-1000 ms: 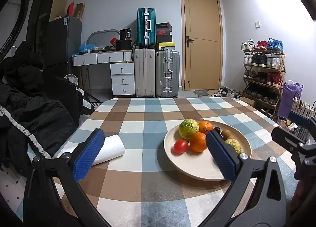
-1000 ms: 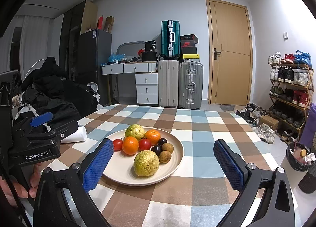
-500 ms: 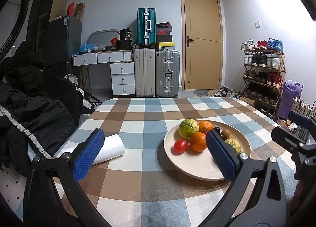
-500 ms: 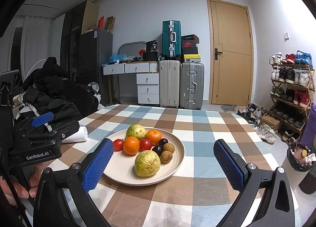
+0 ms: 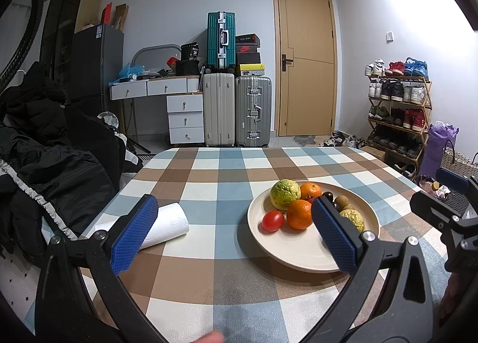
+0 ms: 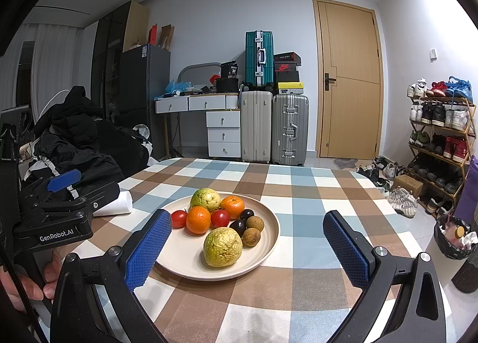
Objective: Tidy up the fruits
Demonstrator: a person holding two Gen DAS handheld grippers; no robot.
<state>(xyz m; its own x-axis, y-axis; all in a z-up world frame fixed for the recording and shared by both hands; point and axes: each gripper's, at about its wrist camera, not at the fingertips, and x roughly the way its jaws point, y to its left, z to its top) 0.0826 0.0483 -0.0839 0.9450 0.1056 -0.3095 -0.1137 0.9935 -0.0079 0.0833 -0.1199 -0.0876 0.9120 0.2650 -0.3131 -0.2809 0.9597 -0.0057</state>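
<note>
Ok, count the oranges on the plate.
2. One orange sits front left between the two tomatoes; the other orange lies behind it, right of the rear green fruit. The plate seems to hide none.

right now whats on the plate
The plate holds two green guavas, two oranges, two tomatoes, two dark plums and two brown longans. Anything lying behind the near guava or under the pile is hidden.
</note>
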